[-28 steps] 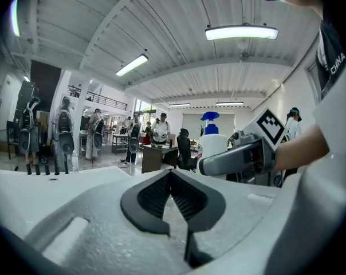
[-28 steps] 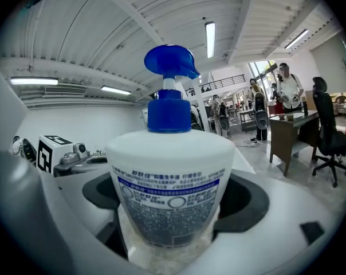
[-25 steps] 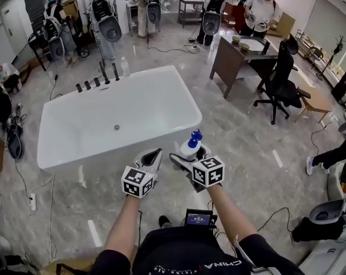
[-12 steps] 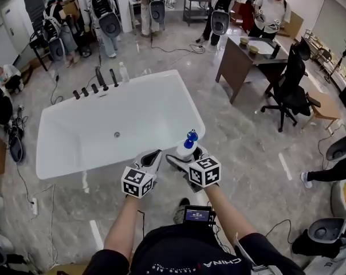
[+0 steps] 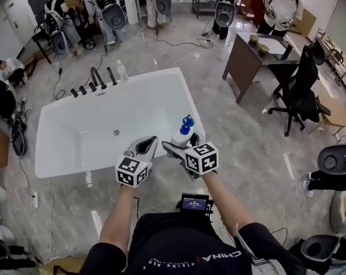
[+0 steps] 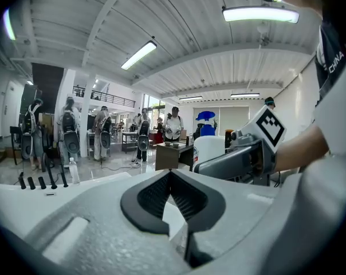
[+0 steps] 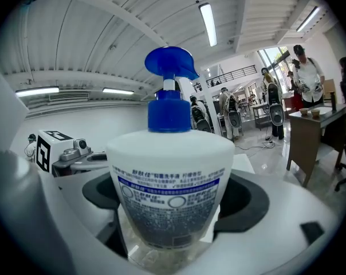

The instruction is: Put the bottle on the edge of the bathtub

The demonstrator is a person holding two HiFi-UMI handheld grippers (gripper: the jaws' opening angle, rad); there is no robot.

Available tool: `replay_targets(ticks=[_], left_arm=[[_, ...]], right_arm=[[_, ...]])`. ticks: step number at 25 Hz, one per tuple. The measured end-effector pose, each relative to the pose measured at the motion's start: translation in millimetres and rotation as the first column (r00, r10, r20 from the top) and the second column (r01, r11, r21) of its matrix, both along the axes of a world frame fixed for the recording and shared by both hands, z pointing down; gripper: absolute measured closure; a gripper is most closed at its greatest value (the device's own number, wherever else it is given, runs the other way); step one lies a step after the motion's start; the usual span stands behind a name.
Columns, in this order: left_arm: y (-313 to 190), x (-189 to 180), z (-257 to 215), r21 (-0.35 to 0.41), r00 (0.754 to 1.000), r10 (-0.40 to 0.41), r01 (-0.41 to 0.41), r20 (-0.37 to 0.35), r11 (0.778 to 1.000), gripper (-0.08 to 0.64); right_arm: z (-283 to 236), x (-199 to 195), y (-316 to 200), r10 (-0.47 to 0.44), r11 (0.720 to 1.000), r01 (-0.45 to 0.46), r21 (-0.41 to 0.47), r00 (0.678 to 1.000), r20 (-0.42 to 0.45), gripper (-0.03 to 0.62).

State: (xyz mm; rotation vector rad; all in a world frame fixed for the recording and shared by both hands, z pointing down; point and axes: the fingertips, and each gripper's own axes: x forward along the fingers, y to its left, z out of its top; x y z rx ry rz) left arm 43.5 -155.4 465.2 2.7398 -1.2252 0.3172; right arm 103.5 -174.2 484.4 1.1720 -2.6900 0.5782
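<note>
The white bottle (image 5: 181, 133) with a blue pump top stands upright between the jaws of my right gripper (image 5: 180, 146), which is shut on its body. In the right gripper view the bottle (image 7: 170, 182) fills the middle, with its label towards the camera. It hangs over the near right part of the white bathtub's rim (image 5: 191, 105). My left gripper (image 5: 145, 148) is just to the left, shut and holding nothing. From the left gripper view, the bottle (image 6: 209, 146) shows to the right of the shut left gripper (image 6: 171, 174).
Black taps (image 5: 95, 79) and a clear water bottle (image 5: 122, 71) stand at the tub's far left corner. A brown desk (image 5: 259, 56) and a black office chair (image 5: 302, 93) are to the right. People and machines line the back. Cables lie on the marble floor.
Both grippers and the bottle have moved forward towards the tub. The bottle has gone from over the floor to over the tub's near right rim. Neither gripper has opened or closed.
</note>
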Motion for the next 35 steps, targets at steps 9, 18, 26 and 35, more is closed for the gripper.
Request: replay_targets(ticks=[9, 18, 26, 35], left_arm=[[-40.3, -7.9, 21.0, -0.028, 0.999, -0.031, 0.031, -0.011, 0.999, 0.551], [-125.3, -40.4, 36.2, -0.042, 0.999, -0.017, 0.015, -0.039, 0.999, 0.551], [-218.2, -88.4, 27.9, -0.034, 0.998, 0.018, -0.020, -0.056, 0.999, 0.550], [-271.3, -81.0, 44.3, -0.081, 0.997, 0.051, -0.056, -0.058, 0.995, 0.550]], right_arm=[[22.4, -7.8, -41.7, -0.025, 0.999, 0.026, -0.035, 1.000, 0.007, 0.098], [37.9, -41.0, -121.8, -0.012, 0.998, 0.011, -0.058, 1.000, -0.022, 0.098], [22.2, -87.4, -213.5, 0.028, 0.999, -0.029, -0.036, 0.999, -0.035, 0.098], [34.0, -78.3, -268.1, 0.062, 0.995, -0.065, -0.071, 0.997, -0.045, 0.098]])
